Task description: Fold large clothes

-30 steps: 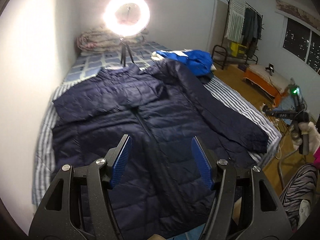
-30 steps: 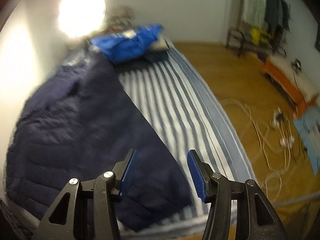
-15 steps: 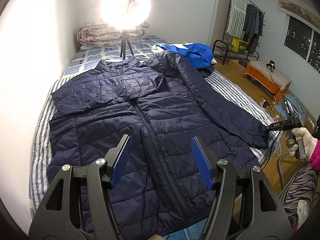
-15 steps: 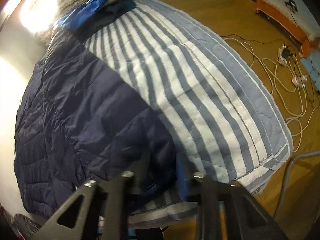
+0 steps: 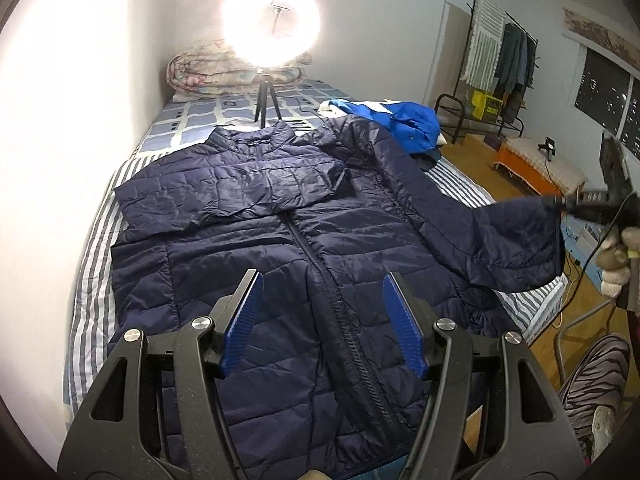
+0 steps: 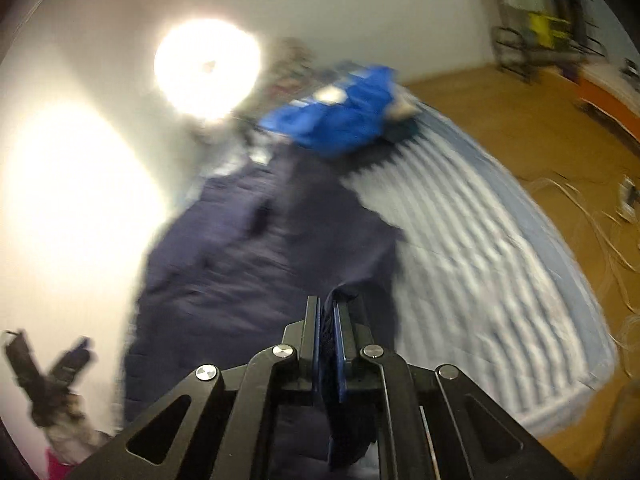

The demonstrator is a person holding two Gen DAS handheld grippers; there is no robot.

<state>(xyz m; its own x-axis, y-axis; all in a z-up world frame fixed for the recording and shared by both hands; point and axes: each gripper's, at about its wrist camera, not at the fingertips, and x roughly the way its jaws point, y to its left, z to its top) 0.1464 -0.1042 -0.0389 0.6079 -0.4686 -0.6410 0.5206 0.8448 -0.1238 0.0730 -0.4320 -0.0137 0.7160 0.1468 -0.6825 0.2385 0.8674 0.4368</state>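
A navy quilted jacket [image 5: 304, 256] lies front up on the striped bed [image 5: 94, 276], its left sleeve folded across the chest. My left gripper [image 5: 322, 320] is open and empty above the jacket's lower front. My right gripper [image 6: 328, 320] is shut on the cuff of the jacket's right sleeve [image 5: 516, 240] and holds it lifted off the bed at the right edge; it also shows in the left wrist view [image 5: 560, 202]. The right wrist view is blurred by motion, with the jacket [image 6: 248, 264] stretching away from its jaws.
A ring light on a tripod [image 5: 270, 24] stands on the bed behind the collar. A blue jacket [image 5: 404, 120] lies at the far right of the bed. A rolled quilt [image 5: 212, 70] sits at the head. Cables [image 6: 592, 216], an orange bench [image 5: 536, 168] and a clothes rack [image 5: 496, 64] are right.
My right gripper came down onto the sleeve cuff, shut on it and lifted the sleeve off the bed. My left gripper stayed open above the jacket.
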